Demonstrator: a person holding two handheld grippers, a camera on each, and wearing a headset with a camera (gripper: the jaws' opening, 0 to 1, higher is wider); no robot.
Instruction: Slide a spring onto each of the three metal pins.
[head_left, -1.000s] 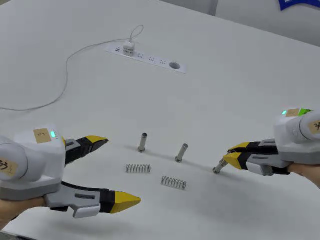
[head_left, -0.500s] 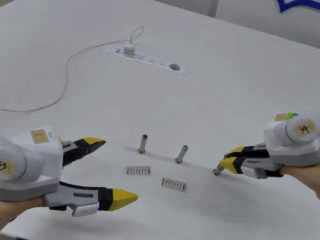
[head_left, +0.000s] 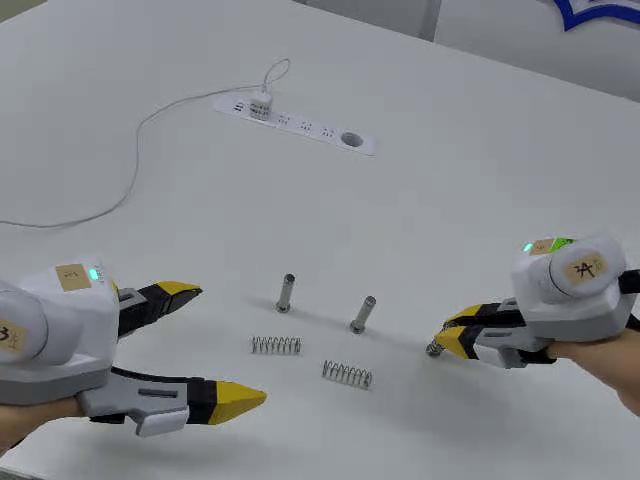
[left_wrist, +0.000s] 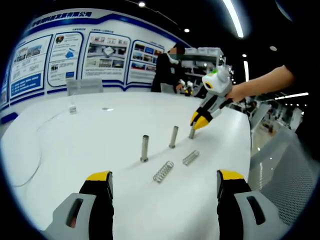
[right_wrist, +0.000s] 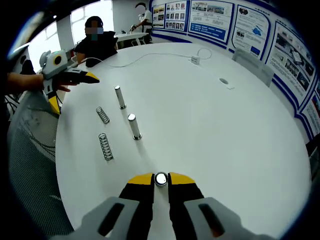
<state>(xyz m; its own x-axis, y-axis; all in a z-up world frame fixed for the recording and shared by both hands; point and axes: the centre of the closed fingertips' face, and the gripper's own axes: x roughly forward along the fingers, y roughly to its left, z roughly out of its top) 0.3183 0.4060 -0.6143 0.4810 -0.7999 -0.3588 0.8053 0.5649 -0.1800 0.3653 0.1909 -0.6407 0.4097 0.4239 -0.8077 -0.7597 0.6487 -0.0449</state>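
left gripper (head_left: 228, 344) spread wide, loads of bare table (head_left: 450, 200) ahead | right gripper (head_left: 442, 335) pinching end pin (right_wrist: 160, 179), looks roughly upright

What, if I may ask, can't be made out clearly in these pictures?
1. Third pin: right gripper view, shaft hidden between the right gripper's shut jaws; whether it is bare is unclear.
2. Power strip: head view, markings too small.
3. Wall posters: left gripper view, text blurred.
4. Cable: head view, cut off at left edge.
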